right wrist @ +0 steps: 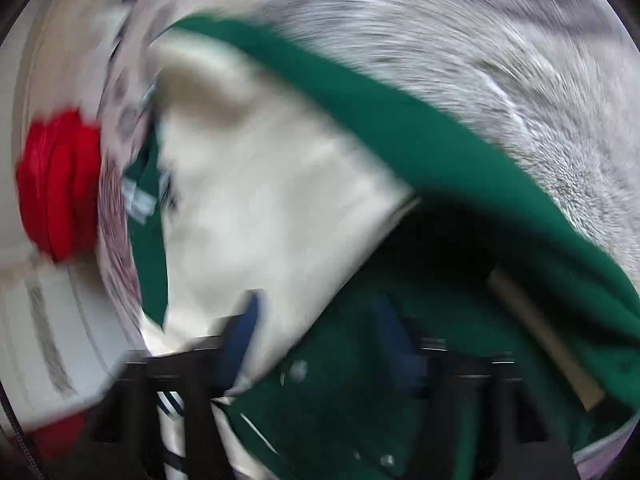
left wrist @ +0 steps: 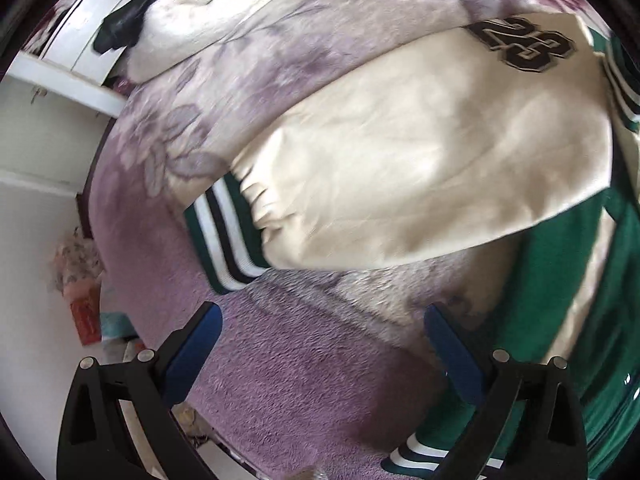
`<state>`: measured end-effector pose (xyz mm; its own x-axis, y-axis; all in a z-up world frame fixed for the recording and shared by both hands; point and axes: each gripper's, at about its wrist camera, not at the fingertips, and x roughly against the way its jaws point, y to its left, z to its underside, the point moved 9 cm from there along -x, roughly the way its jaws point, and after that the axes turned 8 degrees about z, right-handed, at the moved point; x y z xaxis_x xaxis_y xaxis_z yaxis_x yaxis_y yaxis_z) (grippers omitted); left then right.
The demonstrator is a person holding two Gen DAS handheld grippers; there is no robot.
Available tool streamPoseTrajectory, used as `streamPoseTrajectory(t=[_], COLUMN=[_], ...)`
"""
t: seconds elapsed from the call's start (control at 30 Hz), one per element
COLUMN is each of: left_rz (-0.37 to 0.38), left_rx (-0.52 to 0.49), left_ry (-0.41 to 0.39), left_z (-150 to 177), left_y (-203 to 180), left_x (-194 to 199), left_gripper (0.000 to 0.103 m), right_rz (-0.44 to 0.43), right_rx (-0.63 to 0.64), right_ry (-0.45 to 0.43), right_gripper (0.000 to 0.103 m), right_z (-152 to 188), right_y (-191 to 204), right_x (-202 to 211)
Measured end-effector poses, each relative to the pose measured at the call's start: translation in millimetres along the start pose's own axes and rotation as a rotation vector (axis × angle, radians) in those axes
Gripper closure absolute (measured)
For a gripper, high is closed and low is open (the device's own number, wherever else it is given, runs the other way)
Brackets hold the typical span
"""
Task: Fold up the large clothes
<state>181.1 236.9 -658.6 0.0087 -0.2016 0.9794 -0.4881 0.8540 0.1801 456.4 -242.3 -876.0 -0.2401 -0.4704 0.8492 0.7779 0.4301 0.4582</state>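
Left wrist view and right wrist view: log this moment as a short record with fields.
garment: green and cream varsity jacket, number patch on the sleeve
surface: purple floral blanket
sleeve cuff: striped cuff lying flat on the blanket
left gripper: fingers wide apart, nothing between them, above bare blanket
right gripper: fingers around jacket fabric; picture too blurred to confirm a pinch

The jacket (left wrist: 420, 168) lies spread on the blanket (left wrist: 280, 380), its sleeve cuff (left wrist: 224, 236) just ahead of the left gripper (left wrist: 322, 344), while jacket cloth sits between the fingers of the right gripper (right wrist: 316, 320), with a cabinet (left wrist: 80, 36) beyond the blanket's far-left edge.
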Motion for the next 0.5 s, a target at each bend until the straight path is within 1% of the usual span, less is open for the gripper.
streamPoseTrajectory(t=[0.03, 0.07, 0.13, 0.17, 0.2, 0.23, 0.27, 0.3, 0.33, 0.37, 0.4, 0.43, 0.47, 0.5], left_rz=[-0.009, -0.022, -0.037, -0.038, -0.032, -0.019, -0.005, 0.011, 0.047, 0.072, 0.113, 0.165, 0.22, 0.296], left_rx=[0.019, 0.03, 0.05, 0.062, 0.075, 0.094, 0.121, 0.149, 0.195, 0.226, 0.275, 0.331, 0.379, 0.434], left_ry=[-0.006, -0.012, -0.022, -0.02, -0.017, -0.008, 0.009, 0.02, 0.034, 0.041, 0.046, 0.053, 0.059, 0.07], left_z=[0, 0, 1, 1, 2, 4, 6, 8, 10, 12, 14, 15, 16, 16], left_y=[4, 7, 11, 14, 15, 16, 19, 21, 25, 27, 31, 35, 36, 36], left_x=[1, 2, 3, 2, 1, -1, -4, -7, -10, -12, -15, -19, -23, -28], left_gripper=[0.0, 0.0, 0.0, 0.0, 0.0, 0.0, 0.0, 0.0, 0.0, 0.0, 0.0, 0.0, 0.0, 0.0], right_rz=[0.0, 0.013, 0.041, 0.066, 0.105, 0.129, 0.165, 0.21, 0.222, 0.243, 0.269, 0.273, 0.271, 0.259], right_rx=[-0.01, -0.025, -0.072, -0.1, -0.109, -0.088, -0.052, 0.011, 0.058, 0.114, 0.183, 0.242, 0.309, 0.367], right_ry=[-0.04, -0.111, -0.205, -0.228, -0.223, -0.188, -0.137, -0.076, -0.055, -0.041, -0.035, -0.028, -0.008, 0.024], right_gripper=[0.095, 0.096, 0.097, 0.097, 0.096, 0.09, 0.082, 0.078, 0.069, 0.06, 0.055, 0.047, 0.044, 0.044], right_z=[-10, -20, -35, -40, -40, -36, -25, -8, 3, 20, 40, 57, 79, 101], right_y=[-2, -5, -14, -22, -28, -27, -20, -14, -15, -6, 5, 14, 29, 47], right_x=[4, 10, 19, 29, 29, 29, 26, 23, 31, 33, 35, 34, 29, 19])
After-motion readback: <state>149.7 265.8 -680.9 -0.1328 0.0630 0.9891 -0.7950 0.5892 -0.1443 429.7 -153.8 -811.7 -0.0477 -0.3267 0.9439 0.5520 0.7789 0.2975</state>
